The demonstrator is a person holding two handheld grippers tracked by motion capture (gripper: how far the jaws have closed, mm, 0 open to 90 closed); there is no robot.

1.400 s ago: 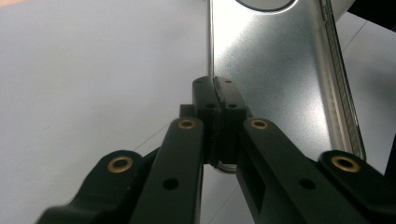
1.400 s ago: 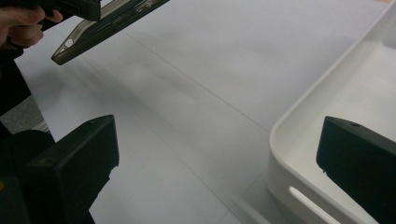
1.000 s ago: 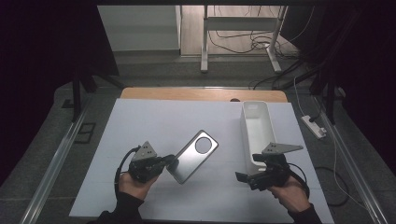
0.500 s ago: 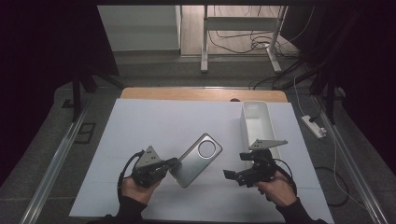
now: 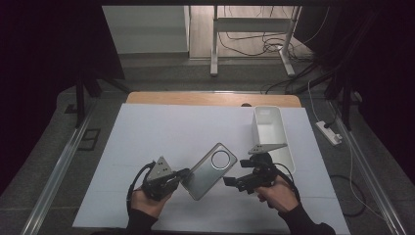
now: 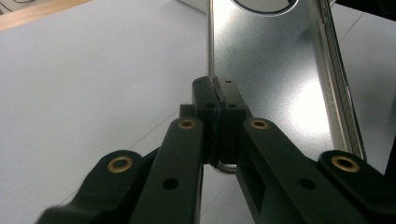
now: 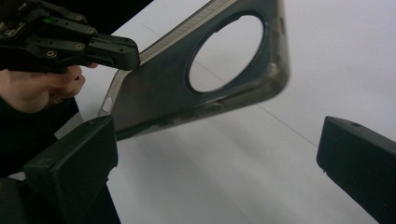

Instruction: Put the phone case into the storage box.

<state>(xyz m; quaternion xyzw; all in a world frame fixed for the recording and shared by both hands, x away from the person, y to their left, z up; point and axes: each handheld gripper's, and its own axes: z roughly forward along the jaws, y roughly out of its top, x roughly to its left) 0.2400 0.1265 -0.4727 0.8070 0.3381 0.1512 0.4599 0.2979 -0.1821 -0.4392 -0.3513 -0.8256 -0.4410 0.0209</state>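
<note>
A silvery phone case point(image 5: 209, 170) with a round camera hole is held up off the white table sheet point(image 5: 161, 137). My left gripper point(image 5: 184, 174) is shut on the case's lower left edge; the left gripper view shows its jaws pinching the thin rim of the case point(image 6: 266, 79). My right gripper point(image 5: 232, 181) stands open just right of the case, not touching it. In the right gripper view the case point(image 7: 159, 98) hangs tilted ahead of the wide-apart jaws, with the left gripper point(image 7: 130, 55) clamped on its far corner.
A white rectangular tray point(image 5: 271, 132) lies at the right of the sheet, behind my right hand. A wooden table edge point(image 5: 195, 99) runs along the back. A power strip point(image 5: 329, 132) and cables lie on the floor to the right.
My right gripper has moved left toward the case. The left gripper has carried the case down and a little rightward, nearer the table's front.
</note>
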